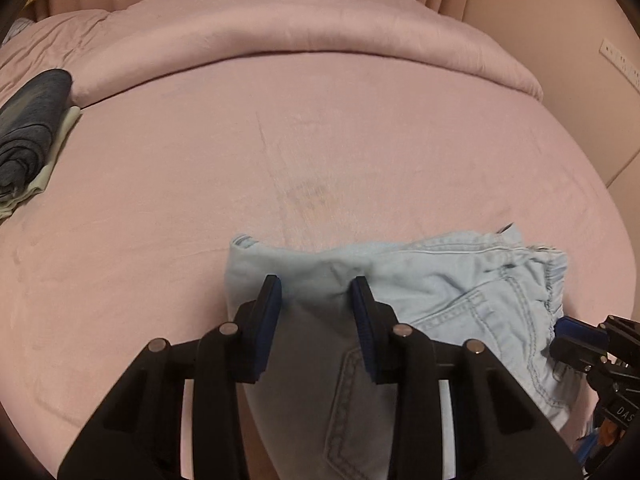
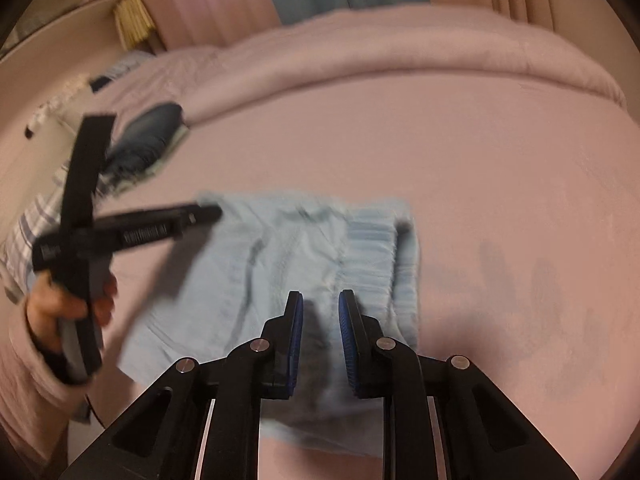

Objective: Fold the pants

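Pants: light-blue denim, lying in a compact folded bundle on the pink bed sheet, near its front edge; waistband elastic and a back pocket showing on top.
Left gripper: jaws parted, nothing between them, poised just over the bundle's left part.
Right gripper: jaws narrowly parted, gripping nothing, over the waistband end; view blurred.
Progress: judged nearly done, main folds in place.
Remaining: perhaps a final smoothing or squaring of edges.
Background: dark folded garment far left, well apart.
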The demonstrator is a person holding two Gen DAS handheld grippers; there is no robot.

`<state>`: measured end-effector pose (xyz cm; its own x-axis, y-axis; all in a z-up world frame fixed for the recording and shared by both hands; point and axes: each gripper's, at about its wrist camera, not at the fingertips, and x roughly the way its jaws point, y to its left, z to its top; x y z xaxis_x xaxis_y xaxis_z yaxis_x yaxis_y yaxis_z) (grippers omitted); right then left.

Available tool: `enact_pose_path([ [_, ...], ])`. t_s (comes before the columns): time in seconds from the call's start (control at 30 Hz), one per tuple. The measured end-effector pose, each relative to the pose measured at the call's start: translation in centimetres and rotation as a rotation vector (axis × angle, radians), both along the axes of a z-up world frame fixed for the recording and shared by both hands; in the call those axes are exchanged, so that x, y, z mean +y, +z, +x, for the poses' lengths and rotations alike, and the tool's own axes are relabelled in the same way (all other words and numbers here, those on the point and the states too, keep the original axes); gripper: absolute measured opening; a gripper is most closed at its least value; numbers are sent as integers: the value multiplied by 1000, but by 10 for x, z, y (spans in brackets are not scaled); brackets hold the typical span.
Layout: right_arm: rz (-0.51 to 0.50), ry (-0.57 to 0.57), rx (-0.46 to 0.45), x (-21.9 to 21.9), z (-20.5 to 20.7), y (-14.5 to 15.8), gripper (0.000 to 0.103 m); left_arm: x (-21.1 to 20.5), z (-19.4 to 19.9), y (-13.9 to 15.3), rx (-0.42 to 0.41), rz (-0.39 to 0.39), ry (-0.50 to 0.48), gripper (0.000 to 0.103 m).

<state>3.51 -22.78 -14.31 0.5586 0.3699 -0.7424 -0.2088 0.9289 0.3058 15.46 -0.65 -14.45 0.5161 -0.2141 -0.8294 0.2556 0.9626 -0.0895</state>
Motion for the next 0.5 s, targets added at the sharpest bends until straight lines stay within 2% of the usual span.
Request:
enact_pose_path([
  [0.1, 22, -10, 10, -9, 0, 0, 10, -1, 3, -5, 0, 11, -11, 35],
  [0.3, 16, -20, 19, -10, 0, 0, 10, 0, 5, -5, -2, -2, -11, 36],
  [0.5, 7, -39, 20, 2, 4, 0, 10, -2, -14, 4, -9, -20, 3, 37],
])
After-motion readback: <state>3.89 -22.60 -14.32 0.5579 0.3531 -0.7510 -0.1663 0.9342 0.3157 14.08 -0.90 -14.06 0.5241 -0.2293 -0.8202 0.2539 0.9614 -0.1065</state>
